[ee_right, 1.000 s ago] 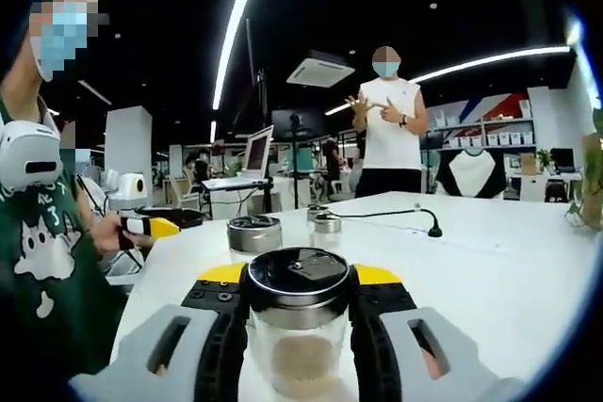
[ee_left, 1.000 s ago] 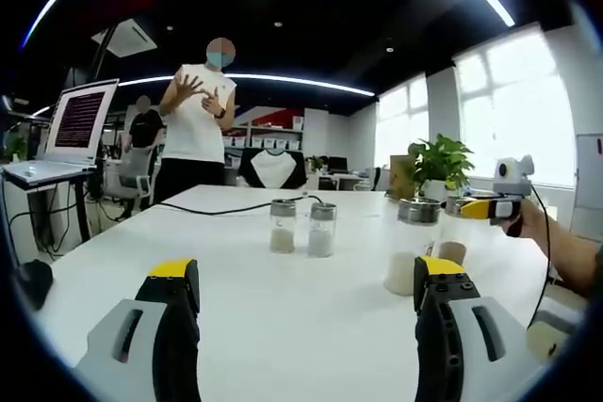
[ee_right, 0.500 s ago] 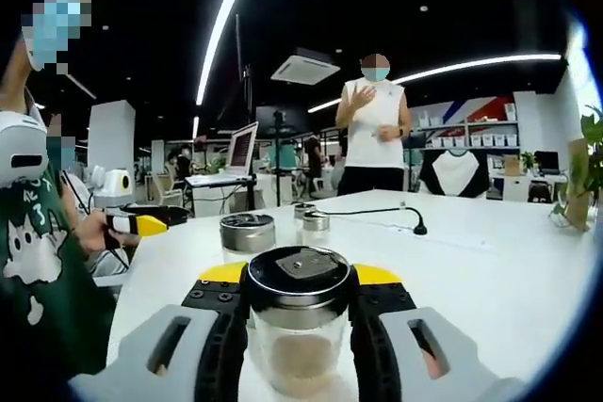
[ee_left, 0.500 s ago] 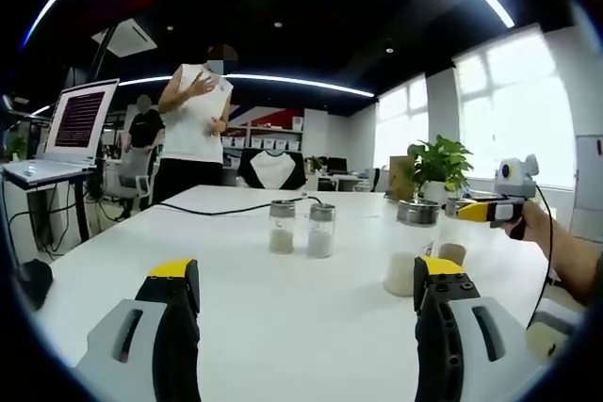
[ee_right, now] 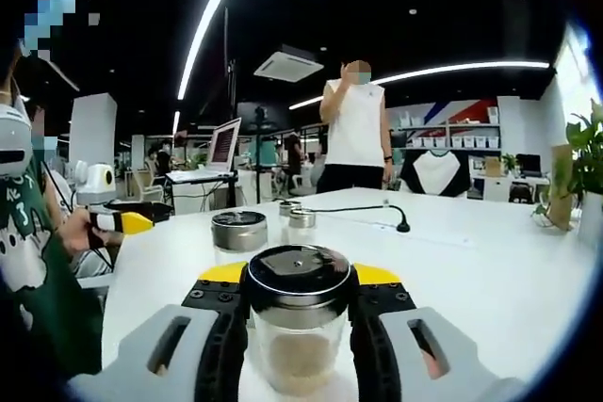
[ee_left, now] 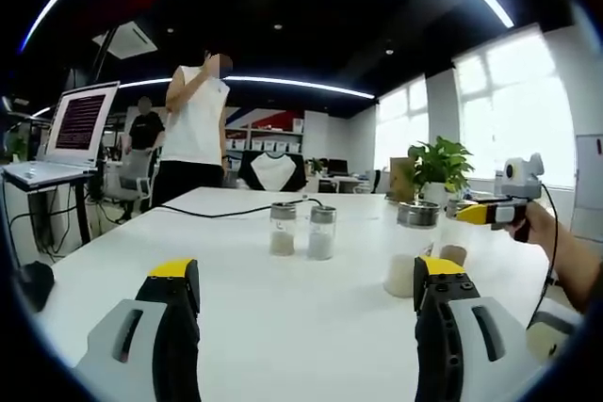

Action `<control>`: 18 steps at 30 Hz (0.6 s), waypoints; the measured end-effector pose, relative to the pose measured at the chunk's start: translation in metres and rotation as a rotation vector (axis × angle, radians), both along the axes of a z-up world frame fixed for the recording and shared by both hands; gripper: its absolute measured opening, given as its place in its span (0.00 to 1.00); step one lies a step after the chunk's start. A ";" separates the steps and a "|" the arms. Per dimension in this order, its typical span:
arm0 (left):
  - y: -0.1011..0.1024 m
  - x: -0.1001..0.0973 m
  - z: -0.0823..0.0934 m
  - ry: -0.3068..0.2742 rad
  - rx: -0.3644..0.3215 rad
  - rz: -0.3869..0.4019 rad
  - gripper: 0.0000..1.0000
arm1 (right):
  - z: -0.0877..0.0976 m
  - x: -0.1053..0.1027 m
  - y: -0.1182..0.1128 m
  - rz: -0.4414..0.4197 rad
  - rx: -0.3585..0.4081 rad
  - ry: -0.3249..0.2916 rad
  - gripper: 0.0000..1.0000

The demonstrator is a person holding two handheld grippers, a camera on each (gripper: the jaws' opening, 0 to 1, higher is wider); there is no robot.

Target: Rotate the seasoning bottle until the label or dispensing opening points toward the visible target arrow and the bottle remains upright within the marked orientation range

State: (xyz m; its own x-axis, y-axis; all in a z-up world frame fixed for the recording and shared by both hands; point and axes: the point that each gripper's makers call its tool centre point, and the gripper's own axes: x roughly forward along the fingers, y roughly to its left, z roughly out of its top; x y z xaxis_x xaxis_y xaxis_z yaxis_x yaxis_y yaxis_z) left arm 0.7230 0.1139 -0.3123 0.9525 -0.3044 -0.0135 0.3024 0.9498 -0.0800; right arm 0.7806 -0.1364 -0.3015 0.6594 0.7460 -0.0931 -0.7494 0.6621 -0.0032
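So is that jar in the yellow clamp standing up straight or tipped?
Upright: in the right gripper view the seasoning bottle stands level-lidded, gripped by the right hand-held gripper.

**Colours and patterns on view**

- Table [ee_left: 283, 298]: plain white top.
- Left gripper [ee_left: 306, 322]: grey jaws, black inner faces, yellow tips.
- Right gripper [ee_right: 300, 327]: grey bodies, black inner faces, yellow tips.
- Seasoning bottle [ee_right: 300, 322]: clear glass, dark metallic cap, tan powder.
- Second bottle [ee_right: 238, 234]: grey metallic cap.
- Far pair of bottles [ee_left: 301, 229]: clear, silver caps, beige and white contents.
- Cable [ee_left: 226, 210]: black.
- Plant [ee_left: 439, 165]: green leaves.
- Standing person [ee_left: 193, 134]: white sleeveless top, black trousers.
- Laptop [ee_left: 80, 120]: dark screen, pinkish text lines.
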 end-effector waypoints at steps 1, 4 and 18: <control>0.000 0.000 0.000 0.001 0.000 0.000 0.99 | 0.000 0.000 0.000 -0.015 -0.005 -0.001 0.39; -0.001 -0.001 -0.001 0.002 -0.001 0.000 0.99 | 0.000 -0.001 0.000 -0.050 -0.014 0.002 0.39; -0.004 0.000 -0.005 0.012 0.001 -0.005 0.99 | -0.002 -0.003 0.001 -0.168 -0.016 -0.001 0.39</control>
